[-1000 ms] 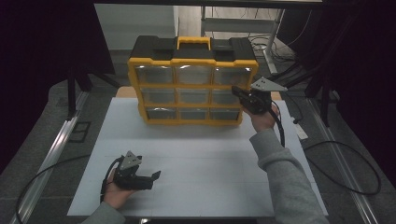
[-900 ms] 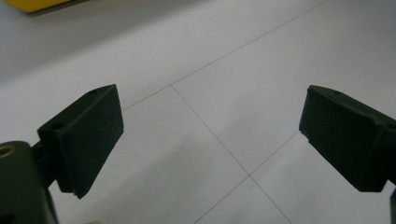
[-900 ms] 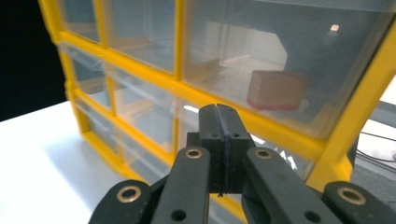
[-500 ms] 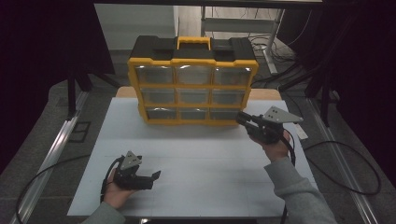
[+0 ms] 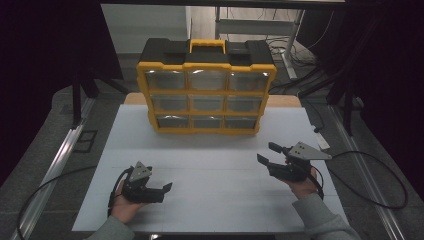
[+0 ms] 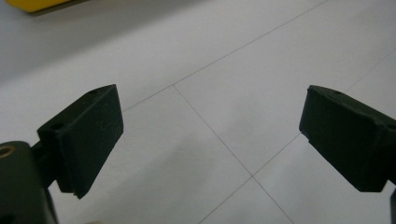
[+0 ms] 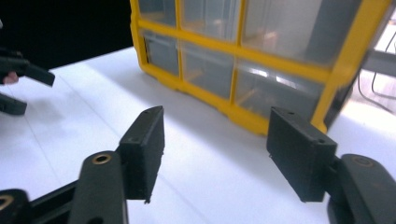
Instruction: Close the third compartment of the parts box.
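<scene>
1. Nearest the person in the high view, the left gripper (image 5: 167, 188) lies low on the white table (image 5: 215, 165), held in the left hand (image 5: 127, 207). Its jaws stand wide apart with nothing between them. The left gripper view confirms this: bare tabletop and its thin seam lines (image 6: 212, 133) run between the two pads.
2. Across the table, the right gripper (image 5: 267, 154) hovers just above the surface in the right hand (image 5: 302, 185), its grey three-cornered plate (image 5: 306, 151) on top. Its jaws have just been opening and now stand apart, with nothing between them.
3. Farther off stands the yellow-and-black organizer case (image 5: 206, 95), upright on its edge near the far side of the table, carry handle (image 5: 207, 45) at the top. It is well apart from both grippers, with the right one nearer.
4. Its clear lid shows nine compartments in three rows. In the high view their contents cannot be told through the glare.
5. The right gripper view looks along its jaws at the case's lower corner (image 7: 261, 123) and shows pale dividers behind the clear panels, but no contents that can be made out.
6. That view also catches the left gripper far off at the frame's left edge.
</scene>
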`<action>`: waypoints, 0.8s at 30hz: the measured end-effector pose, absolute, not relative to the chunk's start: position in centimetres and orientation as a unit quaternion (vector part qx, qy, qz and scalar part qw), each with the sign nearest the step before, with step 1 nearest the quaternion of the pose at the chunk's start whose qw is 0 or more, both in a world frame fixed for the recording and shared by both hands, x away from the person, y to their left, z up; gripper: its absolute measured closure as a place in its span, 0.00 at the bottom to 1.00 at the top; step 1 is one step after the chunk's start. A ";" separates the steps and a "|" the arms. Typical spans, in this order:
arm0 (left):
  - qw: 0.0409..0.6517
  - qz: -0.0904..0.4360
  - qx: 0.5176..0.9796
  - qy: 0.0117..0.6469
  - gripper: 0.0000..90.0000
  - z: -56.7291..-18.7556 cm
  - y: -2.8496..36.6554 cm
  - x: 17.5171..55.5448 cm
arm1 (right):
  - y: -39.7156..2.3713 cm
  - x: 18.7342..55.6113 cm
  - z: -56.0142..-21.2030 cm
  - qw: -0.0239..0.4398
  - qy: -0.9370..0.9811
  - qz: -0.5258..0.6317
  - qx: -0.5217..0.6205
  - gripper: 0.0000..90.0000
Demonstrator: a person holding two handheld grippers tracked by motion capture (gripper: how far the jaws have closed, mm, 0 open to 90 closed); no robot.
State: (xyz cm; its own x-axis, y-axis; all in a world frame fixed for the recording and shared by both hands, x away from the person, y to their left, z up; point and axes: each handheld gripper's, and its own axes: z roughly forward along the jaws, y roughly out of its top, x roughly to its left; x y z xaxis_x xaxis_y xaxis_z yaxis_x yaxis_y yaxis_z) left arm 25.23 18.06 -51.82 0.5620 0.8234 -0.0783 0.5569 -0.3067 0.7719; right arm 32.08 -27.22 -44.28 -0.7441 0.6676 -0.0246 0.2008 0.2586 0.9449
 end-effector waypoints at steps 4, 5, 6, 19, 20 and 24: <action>0.395 0.169 0.791 0.436 0.07 -51.8 18.0 25.3 | -28.3 31.4 -45.2 0.215 0.768 0.527 0.294 0.36; 0.395 0.169 0.791 0.436 0.07 -51.8 18.0 25.3 | -28.5 31.3 -45.4 0.214 0.768 0.525 0.298 0.35; 0.395 0.169 0.791 0.436 0.07 -51.8 18.0 25.3 | -28.9 31.1 -45.6 0.210 0.768 0.524 0.302 0.35; 0.404 0.174 0.785 0.436 0.07 -51.7 18.1 25.4 | -30.7 29.5 -48.1 0.190 0.774 0.506 0.330 0.34; 0.404 0.174 0.784 0.438 0.07 -51.7 18.1 25.4 | -30.8 29.5 -48.2 0.188 0.775 0.504 0.333 0.34; 0.404 0.174 0.785 0.437 0.07 -51.7 18.1 25.4 | -30.7 29.4 -48.6 0.182 0.779 0.499 0.334 0.34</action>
